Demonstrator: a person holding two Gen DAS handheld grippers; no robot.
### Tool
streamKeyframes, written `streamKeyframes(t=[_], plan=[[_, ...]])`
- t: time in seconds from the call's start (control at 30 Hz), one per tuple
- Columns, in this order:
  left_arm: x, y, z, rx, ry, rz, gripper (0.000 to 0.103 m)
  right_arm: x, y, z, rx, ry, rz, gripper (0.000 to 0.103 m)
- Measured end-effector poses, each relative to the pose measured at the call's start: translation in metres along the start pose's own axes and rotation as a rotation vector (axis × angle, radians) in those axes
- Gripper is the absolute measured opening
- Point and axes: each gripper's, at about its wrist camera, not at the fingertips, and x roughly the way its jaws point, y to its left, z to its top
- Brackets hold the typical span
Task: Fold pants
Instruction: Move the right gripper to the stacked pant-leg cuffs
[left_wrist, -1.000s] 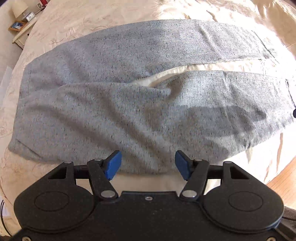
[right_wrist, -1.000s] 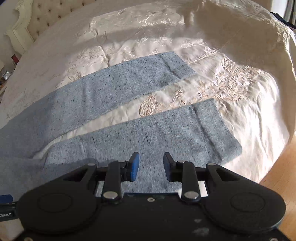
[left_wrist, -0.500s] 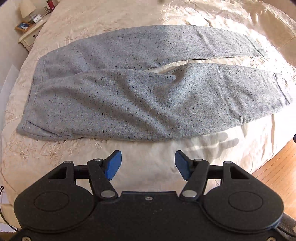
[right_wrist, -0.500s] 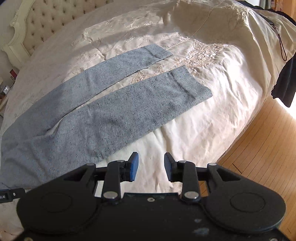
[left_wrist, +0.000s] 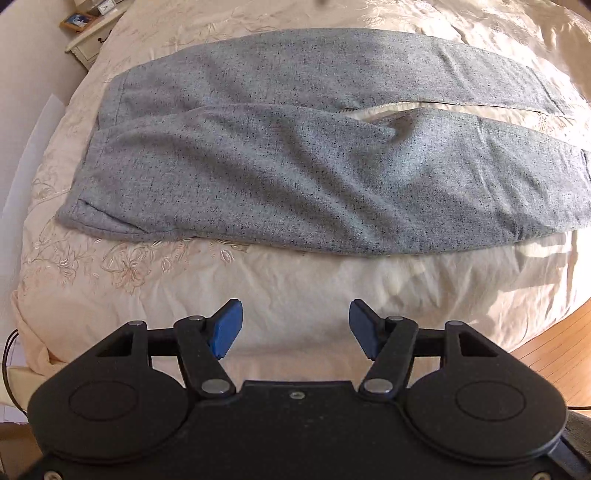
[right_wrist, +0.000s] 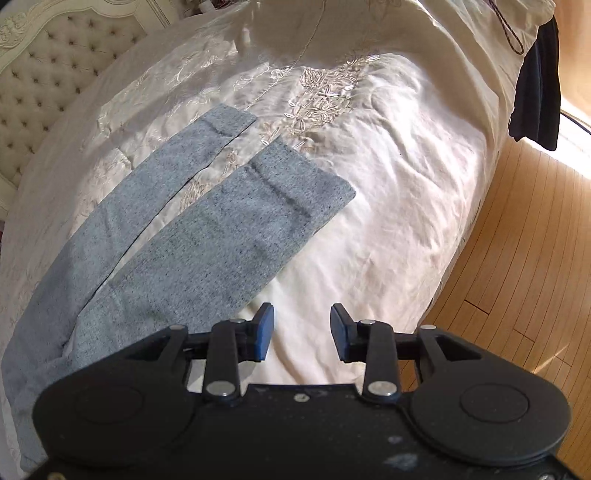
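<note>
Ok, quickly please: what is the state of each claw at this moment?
Left claw: open, holding nothing, above the bedspread just short of the pants.
Right claw: open, holding nothing, beside the near pant leg.

Bright sunlight rakes the bedspread (right_wrist: 388, 184), glaring on the floor (right_wrist: 517, 277); fisheye edges bend.
</note>
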Motion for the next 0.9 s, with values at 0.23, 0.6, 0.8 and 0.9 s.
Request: streamKeyframes(t=[0.23, 0.6, 0.8, 0.9], plan=[[0.004, -0.033, 0.013, -0.032, 0.032, 0.041, 0.066, 0.051, -0.016, 0.046, 0.012, 0.069, -0.028, 0.036], [0.004, -0.078, 0.033, -0.068, 0.049, 0.071, 0.066, 0.115, -0.002, 0.133, -0.04, 0.108, 0.016, 0.039], [0.009, -0.092, 0.039, -0.069, 0.063, 0.076, 0.066, 0.096, -0.03, 0.145, 0.029, 0.109, 0.085, 0.038], [0.009, -0.096, 0.042, -0.066, 0.06, 0.083, 0.066, 0.083, -0.049, 0.133, 0.075, 0.127, 0.102, 0.039]])
